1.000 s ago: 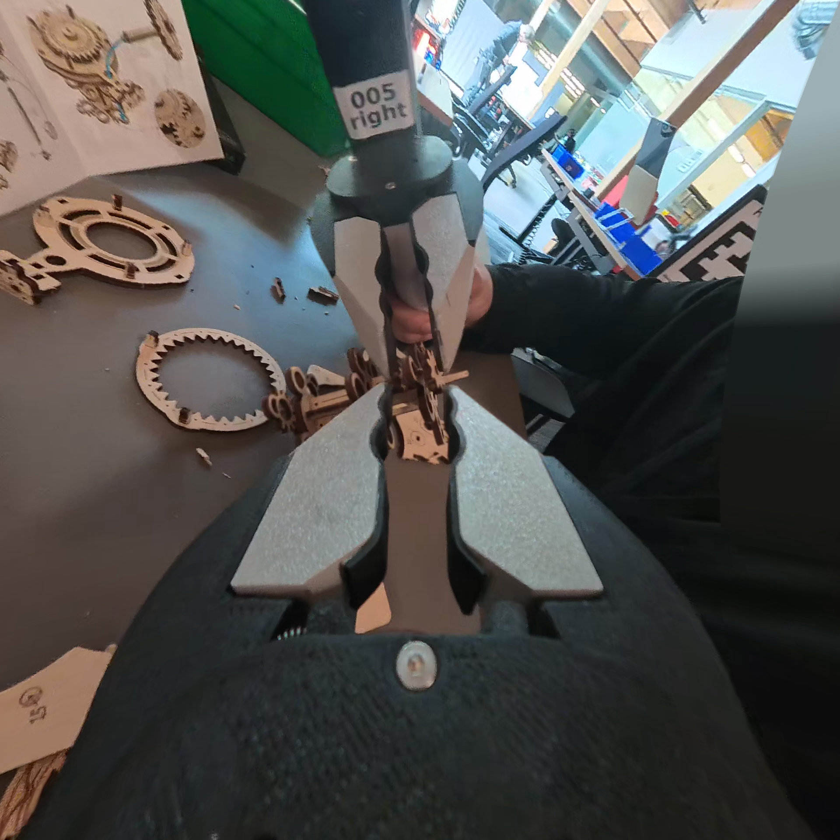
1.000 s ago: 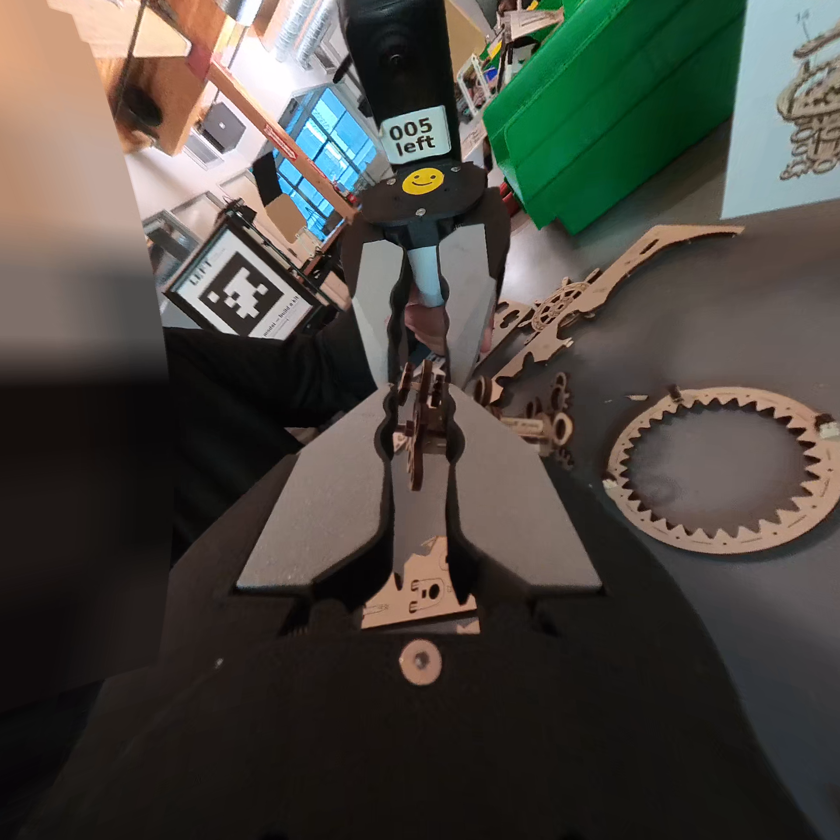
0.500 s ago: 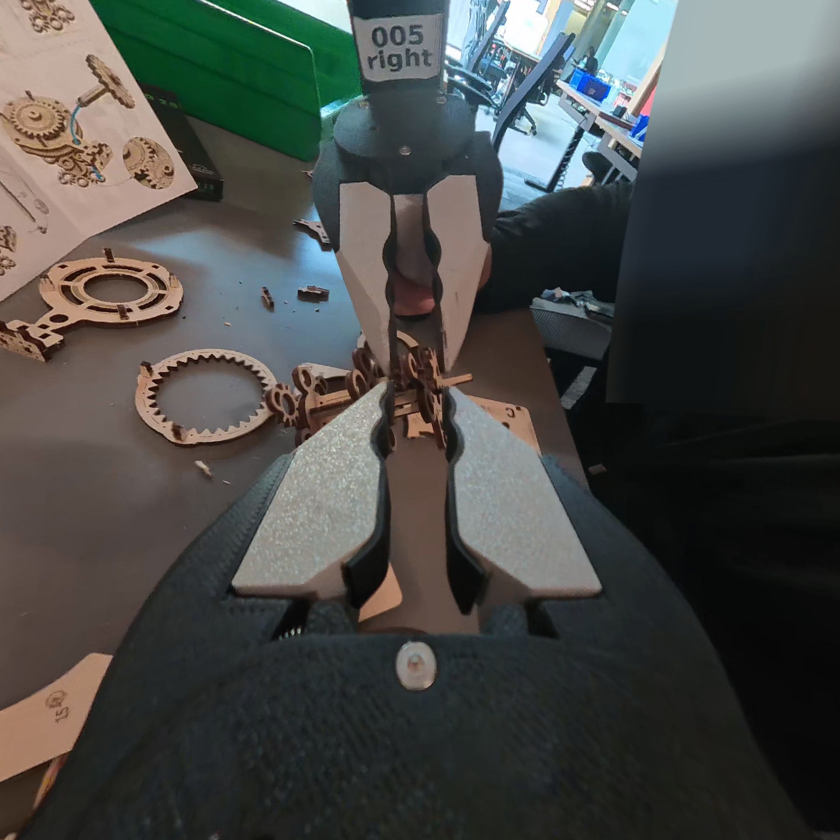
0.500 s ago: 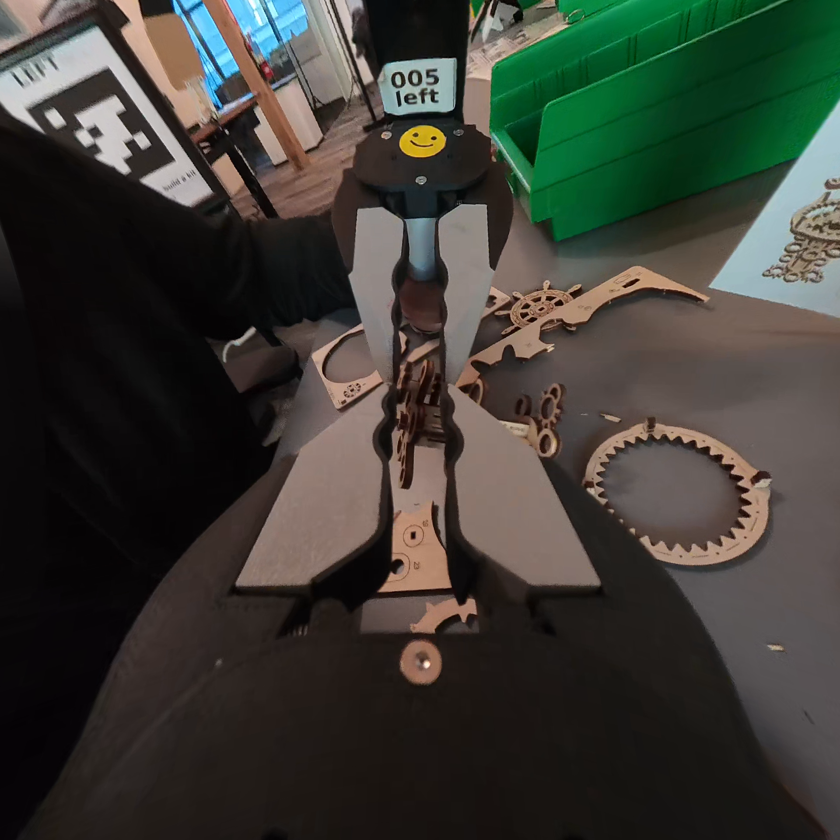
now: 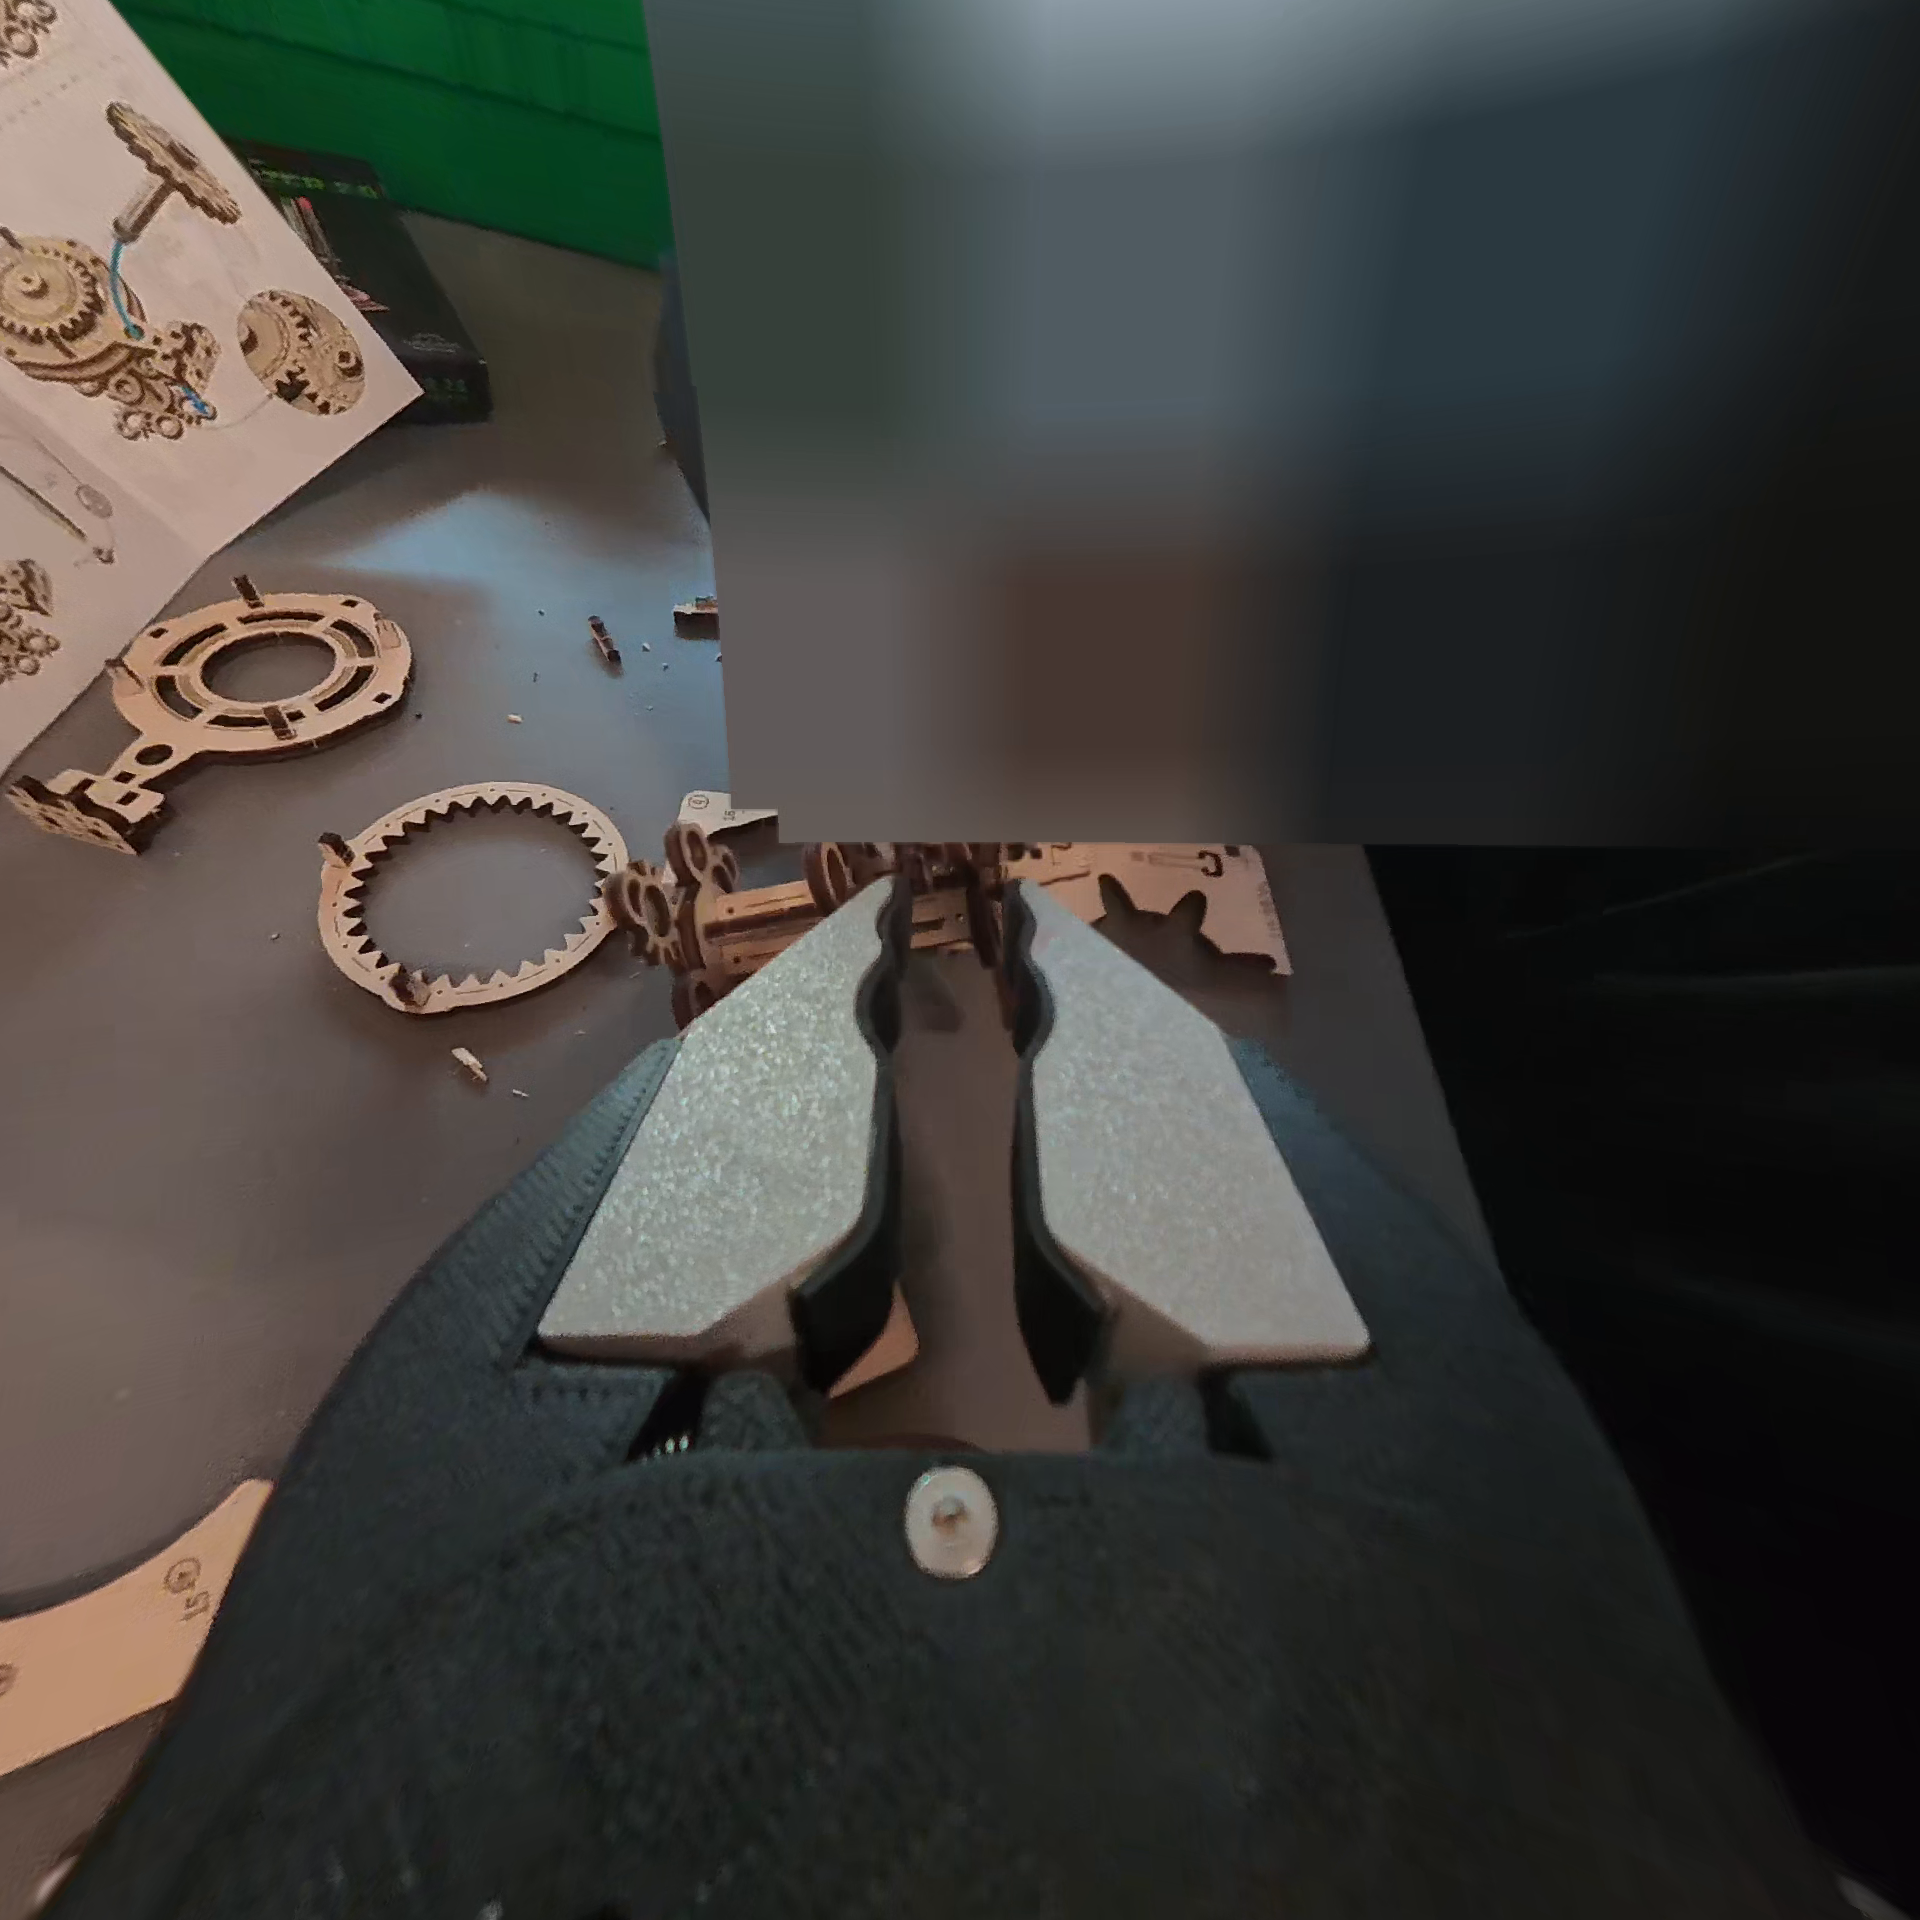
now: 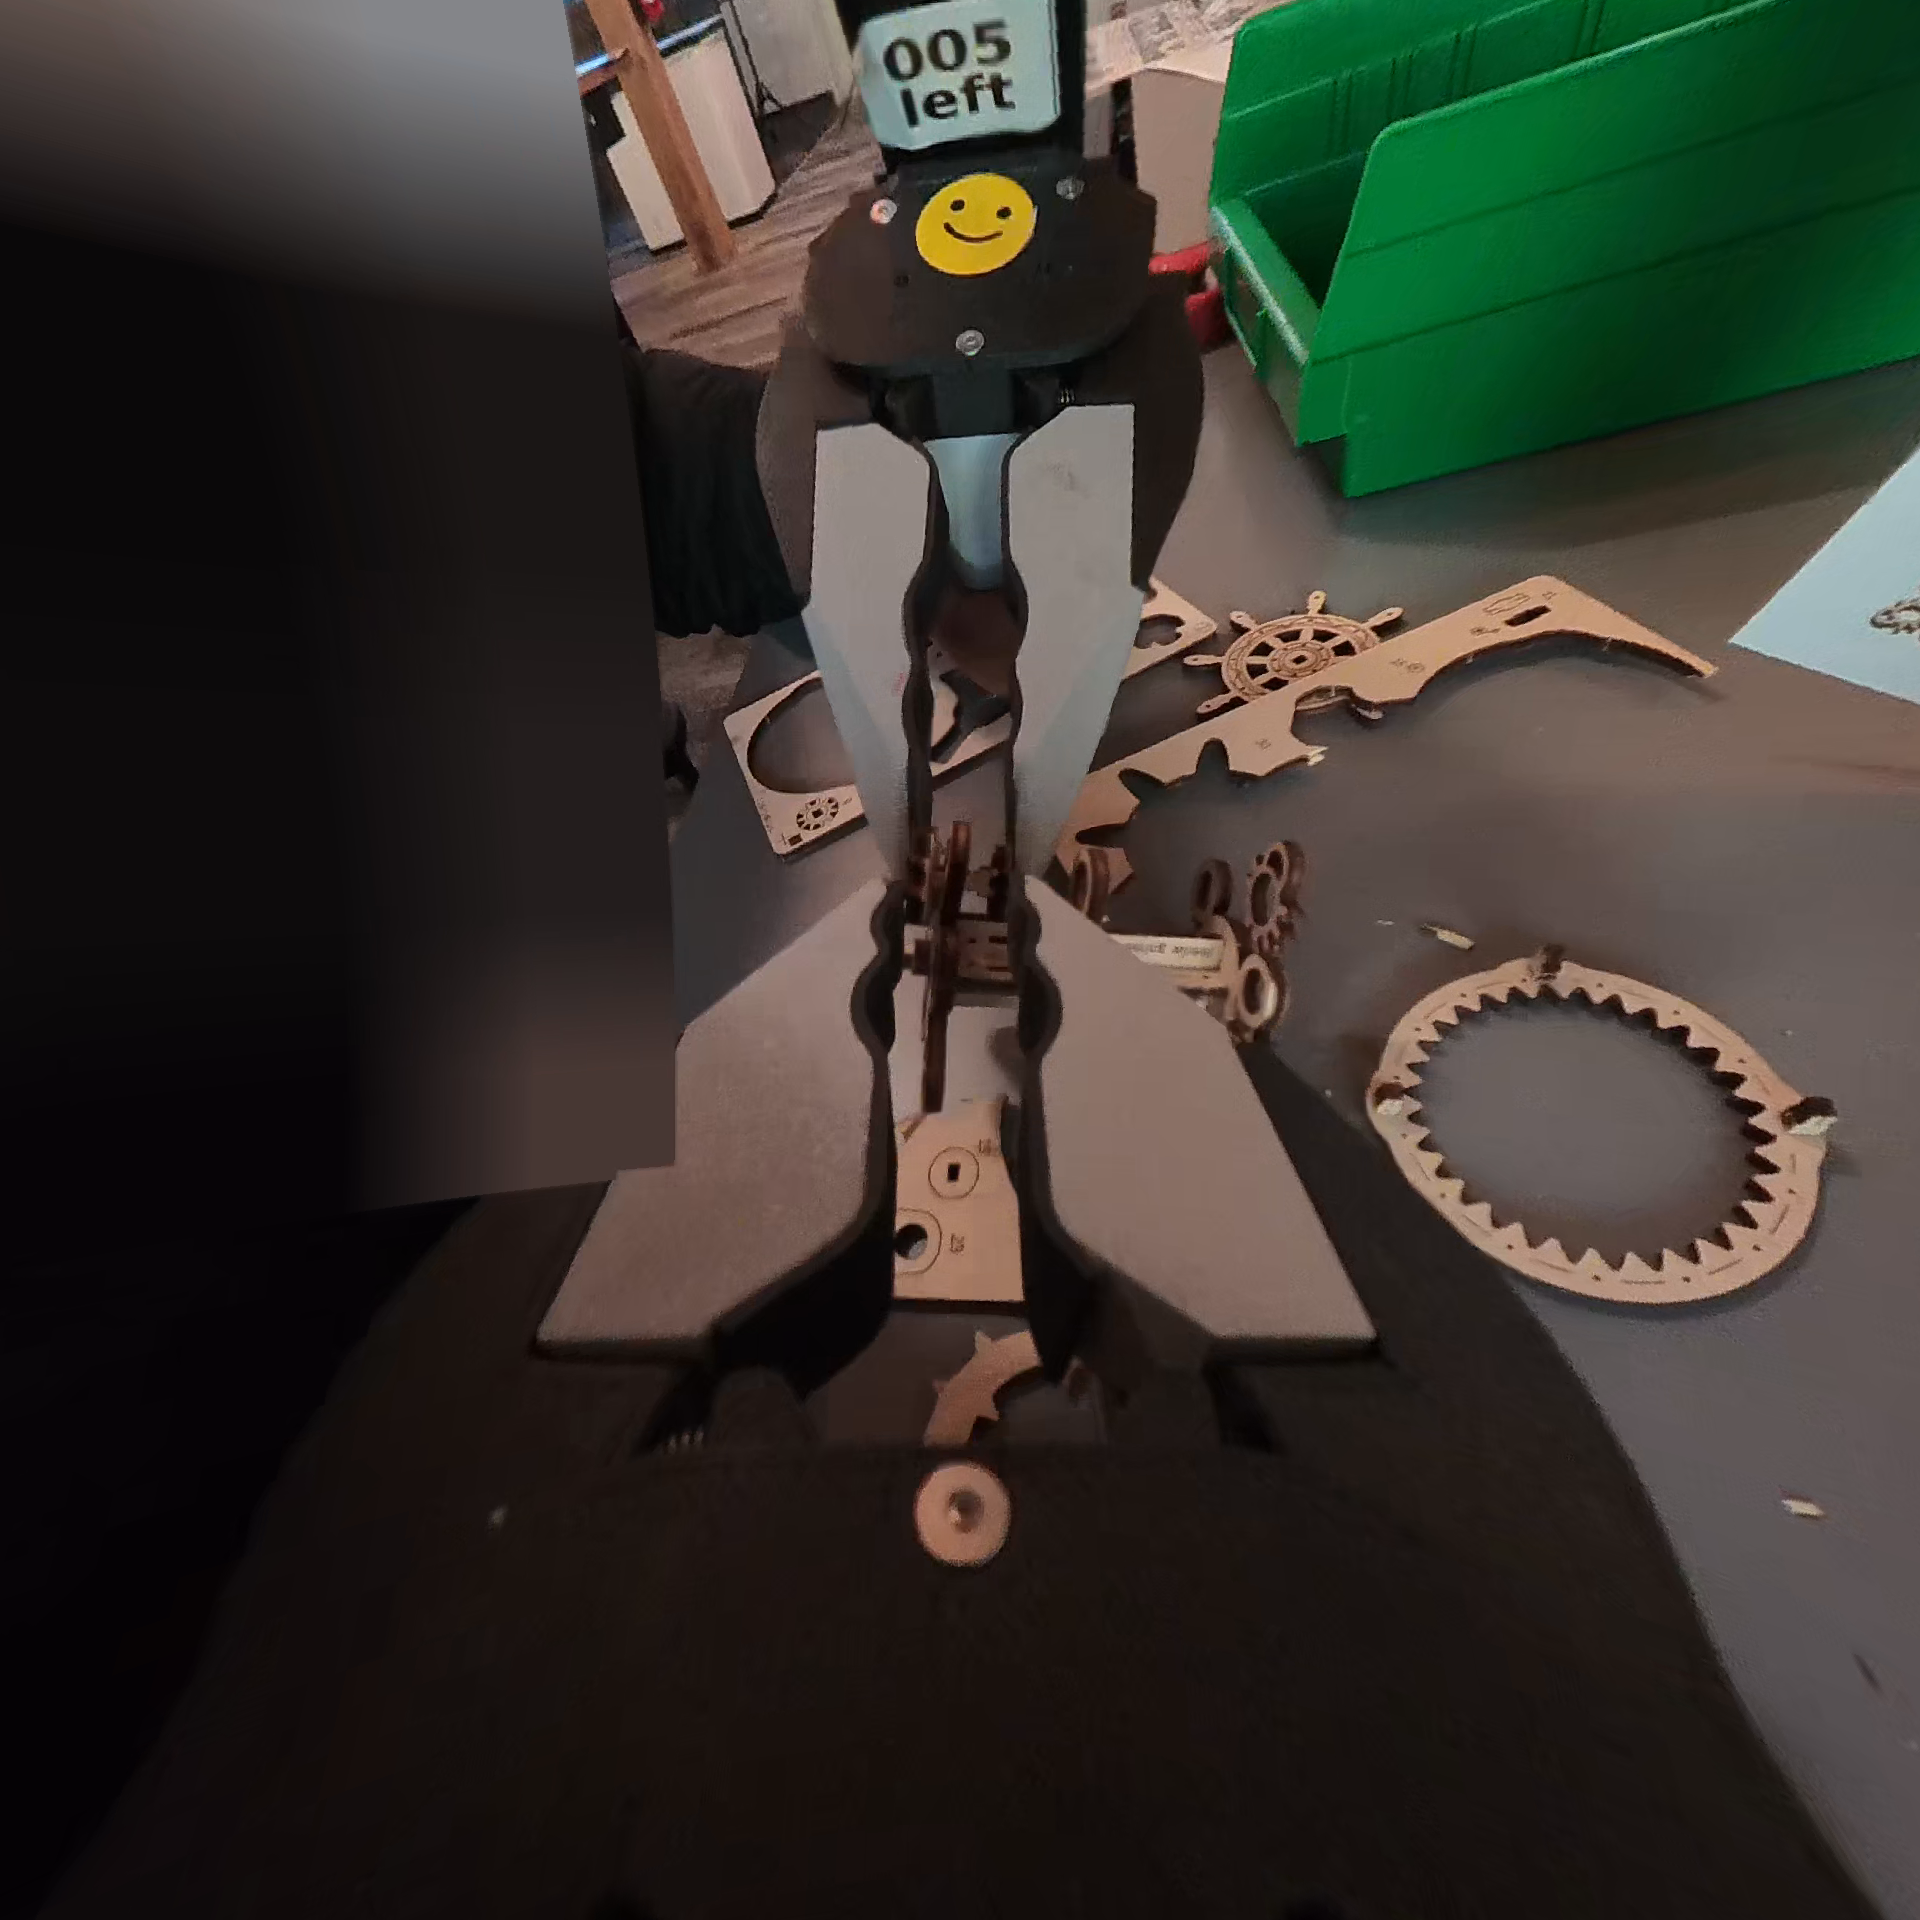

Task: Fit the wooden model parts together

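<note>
A small wooden gear assembly (image 6: 956, 935) is held above the dark table between both grippers, which face each other tip to tip. My right gripper (image 6: 961, 930) is shut on its near end. My left gripper (image 6: 961, 831) comes in from the far side with its narrow jaws on the other end. In the left wrist view the left gripper (image 5: 954, 914) is shut on the same assembly (image 5: 945, 899). A blurred patch hides the right gripper there. A second gear sub-assembly (image 5: 717, 920) lies on the table beside it and also shows in the right wrist view (image 6: 1247, 935).
A toothed wooden ring (image 5: 473, 904) (image 6: 1595, 1132) and a round slotted frame with a stem (image 5: 260, 686) lie on the table. Cut plywood sheets (image 6: 1351, 675) (image 5: 1195, 904) lie near the table edge. An instruction sheet (image 5: 156, 343) and green bins (image 6: 1558, 229) stand at the back.
Both views have tilted down toward the table and the two grippers have come lower with the gear assembly still held between them. The right gripper is now hidden in the left wrist view.
</note>
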`<state>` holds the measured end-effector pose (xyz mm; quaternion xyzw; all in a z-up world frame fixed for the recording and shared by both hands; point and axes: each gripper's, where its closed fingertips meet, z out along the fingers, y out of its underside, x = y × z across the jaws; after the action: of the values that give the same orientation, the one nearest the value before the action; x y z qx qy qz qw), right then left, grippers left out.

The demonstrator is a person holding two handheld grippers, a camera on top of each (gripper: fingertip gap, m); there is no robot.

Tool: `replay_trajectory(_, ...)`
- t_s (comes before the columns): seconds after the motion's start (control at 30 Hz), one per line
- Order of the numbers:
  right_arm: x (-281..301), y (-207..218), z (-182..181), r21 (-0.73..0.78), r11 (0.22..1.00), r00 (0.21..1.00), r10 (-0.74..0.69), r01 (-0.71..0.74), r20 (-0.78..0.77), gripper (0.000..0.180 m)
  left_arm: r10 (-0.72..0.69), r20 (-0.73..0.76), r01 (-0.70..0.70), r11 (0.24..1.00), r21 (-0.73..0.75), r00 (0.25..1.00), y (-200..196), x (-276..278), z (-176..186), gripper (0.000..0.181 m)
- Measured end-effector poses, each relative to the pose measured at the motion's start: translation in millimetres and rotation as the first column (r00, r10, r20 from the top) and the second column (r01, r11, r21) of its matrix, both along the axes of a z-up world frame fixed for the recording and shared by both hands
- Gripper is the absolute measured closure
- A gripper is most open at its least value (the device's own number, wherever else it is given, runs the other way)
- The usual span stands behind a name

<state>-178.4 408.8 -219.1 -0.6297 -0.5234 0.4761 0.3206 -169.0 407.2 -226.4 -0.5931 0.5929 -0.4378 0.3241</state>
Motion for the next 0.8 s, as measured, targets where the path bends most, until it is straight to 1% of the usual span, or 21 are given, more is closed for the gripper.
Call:
replay_trajectory(0.13,1,-4,-9,0.072,0.997,0.998,0.016,-0.020,0.061,0.164,-0.014,-0.049,0.018,0.995,0.099,0.999,-3,0,-8,0.167)
replay_trajectory(0.23,1,-6,-13,0.131,0.991,0.995,0.020,-0.033,0.095,0.164,-0.019,-0.066,0.027,0.992,0.124,0.998,-4,0,-11,0.167)
replay_trajectory(0.3,1,-6,-14,0.138,0.990,0.995,0.027,-0.039,0.092,0.163,-0.018,-0.061,0.025,0.991,0.131,0.998,-4,0,-10,0.167)
replay_trajectory(0.43,1,-7,-15,0.089,0.995,0.995,0.042,-0.051,0.093,0.163,-0.021,-0.073,0.031,0.990,0.140,0.997,-5,0,-12,0.167)
replay_trajectory(0.53,2,-5,-18,0.056,0.997,0.993,0.039,-0.045,0.109,0.165,-0.020,-0.091,0.028,0.995,0.095,0.996,-5,0,-14,0.165)
replay_trajectory(0.67,3,-4,-13,-0.024,0.999,0.996,0.050,-0.048,0.068,0.166,-0.020,-0.058,0.023,0.998,0.054,0.998,-5,0,-9,0.166)
replay_trajectory(0.8,3,-3,-12,-0.062,0.997,0.997,0.053,-0.049,0.054,0.165,-0.023,-0.048,0.023,1.000,0.007,0.999,-3,0,-7,0.166)
